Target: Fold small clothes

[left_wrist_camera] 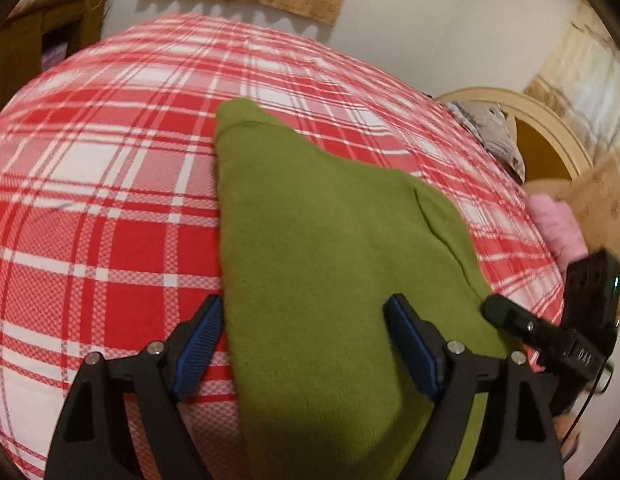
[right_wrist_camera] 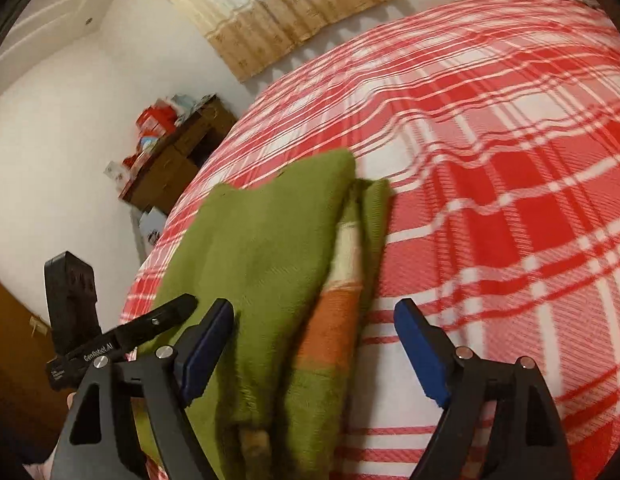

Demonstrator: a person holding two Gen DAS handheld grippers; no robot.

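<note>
Nearest the lens, the left gripper (left_wrist_camera: 304,336) stands with its jaws spread wide, its left blue pad (left_wrist_camera: 200,346) over the red-and-white checked bedcover (left_wrist_camera: 110,208) and the right pad over the folded green garment (left_wrist_camera: 310,220), gripping nothing. The garment lies flat on the bed, an orange and cream stripe (right_wrist_camera: 337,312) showing along its folded edge. The right gripper (right_wrist_camera: 315,344) is likewise agape, straddling that edge, with no pad pressing the cloth.
</note>
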